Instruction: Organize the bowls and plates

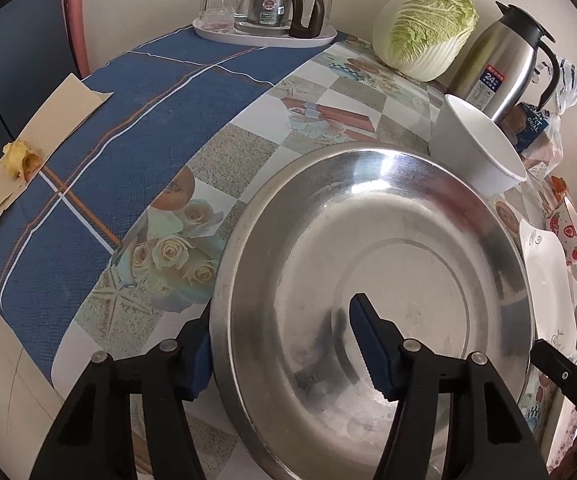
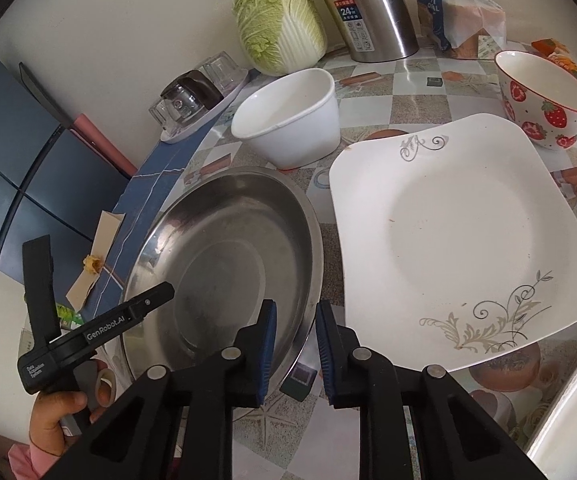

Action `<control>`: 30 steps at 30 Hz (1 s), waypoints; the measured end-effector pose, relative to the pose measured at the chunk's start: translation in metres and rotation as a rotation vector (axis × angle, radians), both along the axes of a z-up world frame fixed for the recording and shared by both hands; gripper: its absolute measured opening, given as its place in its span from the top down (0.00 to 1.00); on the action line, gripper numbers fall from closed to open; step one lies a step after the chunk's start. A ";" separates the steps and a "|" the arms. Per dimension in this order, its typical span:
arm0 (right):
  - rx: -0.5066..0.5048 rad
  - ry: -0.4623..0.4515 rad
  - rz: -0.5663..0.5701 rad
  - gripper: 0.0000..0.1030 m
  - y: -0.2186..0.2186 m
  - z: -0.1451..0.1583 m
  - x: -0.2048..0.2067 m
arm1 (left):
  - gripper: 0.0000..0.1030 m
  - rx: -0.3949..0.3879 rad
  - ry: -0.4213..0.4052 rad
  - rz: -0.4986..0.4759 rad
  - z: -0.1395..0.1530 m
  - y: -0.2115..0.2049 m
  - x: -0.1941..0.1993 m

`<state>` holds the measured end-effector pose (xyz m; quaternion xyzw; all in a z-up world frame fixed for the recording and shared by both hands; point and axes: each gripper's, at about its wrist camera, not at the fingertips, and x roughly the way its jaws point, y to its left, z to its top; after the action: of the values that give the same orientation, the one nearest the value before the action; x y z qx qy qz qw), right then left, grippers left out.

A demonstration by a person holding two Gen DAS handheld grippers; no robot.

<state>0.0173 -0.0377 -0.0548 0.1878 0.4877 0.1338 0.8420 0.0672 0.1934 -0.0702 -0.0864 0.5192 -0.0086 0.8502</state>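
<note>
**Both grippers straddling the steel plate's rim; stacking not yet begun**

The left gripper point(image 1: 284, 344) is straddling the near-left rim of the wide, round stainless-steel plate point(image 1: 408, 264), one finger outside the edge and one over the basin, jaws apart with a gap to the metal. The right gripper point(image 2: 294, 344) is bracketing the plate's near-right rim, jaws drawn narrow; whether the pads are actually pressing the thin edge cannot be told. Just right of those jaws the square white ceramic plate with grey scrollwork point(image 2: 448, 240) is lying flat. Ahead of the jaws, the plain white bowl point(image 2: 288, 128) is sitting at the steel plate's far edge, and the strawberry-patterned bowl point(image 2: 544, 108) is standing further right. Every dish is sitting separately on the checked tablecloth point(image 2: 408, 92), so gathering plates and nesting bowls is, in my judgement, all still waiting.
</note>
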 end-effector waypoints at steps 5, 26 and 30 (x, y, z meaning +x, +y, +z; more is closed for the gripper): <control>-0.009 0.054 0.010 0.80 0.004 -0.015 0.006 | 0.38 0.032 -0.004 -0.005 -0.001 0.000 0.003; -0.098 -0.133 0.060 0.81 0.000 0.029 -0.013 | 0.60 0.114 -0.079 -0.034 0.059 -0.016 -0.013; -0.102 -0.190 0.025 0.81 -0.015 0.044 -0.020 | 0.60 0.143 -0.103 -0.075 0.077 -0.040 -0.012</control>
<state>-0.0025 -0.0525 -0.0103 0.1248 0.4142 0.1365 0.8912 0.0556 0.1529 0.0071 -0.0056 0.4769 -0.0077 0.8789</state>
